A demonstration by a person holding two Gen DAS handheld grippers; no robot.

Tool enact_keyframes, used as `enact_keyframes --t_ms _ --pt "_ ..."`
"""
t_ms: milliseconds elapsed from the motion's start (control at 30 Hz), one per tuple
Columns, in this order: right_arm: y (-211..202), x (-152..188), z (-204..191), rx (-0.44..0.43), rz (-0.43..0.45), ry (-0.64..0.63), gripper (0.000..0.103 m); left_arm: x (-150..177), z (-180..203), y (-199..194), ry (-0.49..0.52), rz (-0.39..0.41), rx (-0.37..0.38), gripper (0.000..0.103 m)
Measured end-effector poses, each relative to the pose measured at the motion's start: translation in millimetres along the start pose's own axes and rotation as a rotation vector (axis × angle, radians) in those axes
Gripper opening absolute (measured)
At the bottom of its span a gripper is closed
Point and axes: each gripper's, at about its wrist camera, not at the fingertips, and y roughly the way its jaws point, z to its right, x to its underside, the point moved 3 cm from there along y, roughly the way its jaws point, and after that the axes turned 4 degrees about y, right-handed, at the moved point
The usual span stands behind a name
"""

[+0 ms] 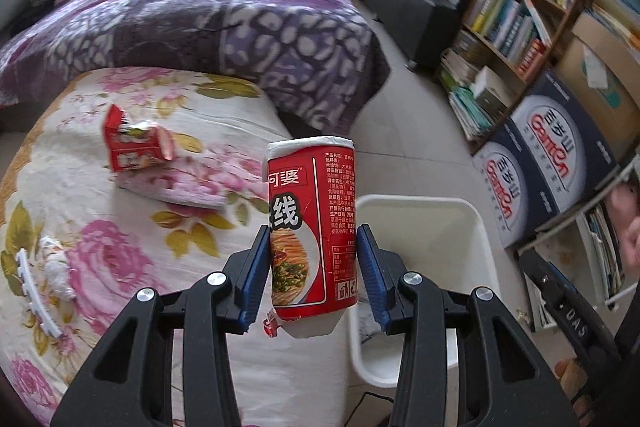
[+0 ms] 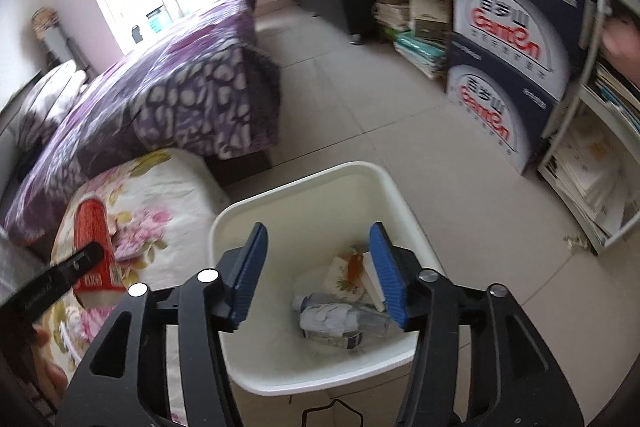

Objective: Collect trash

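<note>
My left gripper (image 1: pixel 313 231) is shut on a red noodle cup (image 1: pixel 308 187), held upright in the air over the edge of the flowered bed (image 1: pixel 120 227). Just to its right stands the white bin (image 1: pixel 420 203). My right gripper (image 2: pixel 318 227) hangs open above the white bin (image 2: pixel 312 195) with nothing between its blue pads (image 2: pixel 248 267). Inside the bin lie a crushed plastic bottle (image 2: pixel 340 319) and a printed wrapper (image 2: pixel 348 271). In the right wrist view the noodle cup (image 2: pixel 94 239) shows at the left. A torn red carton (image 1: pixel 136 143) and a white tissue (image 1: pixel 56 263) lie on the bed.
A purple quilt (image 1: pixel 240 19) covers the far bed. A bookcase (image 1: pixel 520 7) and stacked dark blue boxes (image 1: pixel 552 163) line the right wall across the tiled floor (image 2: pixel 360 107). A white toothed strip (image 1: pixel 36 295) lies by the tissue. A person's hand (image 1: pixel 628 227) shows at the right edge.
</note>
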Motion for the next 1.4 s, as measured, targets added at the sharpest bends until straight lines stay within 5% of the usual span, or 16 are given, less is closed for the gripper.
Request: enact_keyframes --t_ms 433,600,867,1400 --pt "-5.3 -11.5 47.2 0.108 0.031 0.104 0.076 10.5 56.0 13.4 0.082 -0.032 0.110 0.044" --pt "-8.9 -14.3 61.7 0.148 0.049 0.141 0.086 15.9 70.8 20.2 0.093 -0.066 0.192 0.046" --pt "-12.7 -18.5 79.3 0.164 0.065 0.205 0.089 22.0 82.0 27.4 0.055 -0.107 0.352 0.055" --pt "-9.2 -8.5 24.4 0.147 0.079 0.060 0.089 17.0 37.4 6.8 0.111 0.021 0.036 0.056"
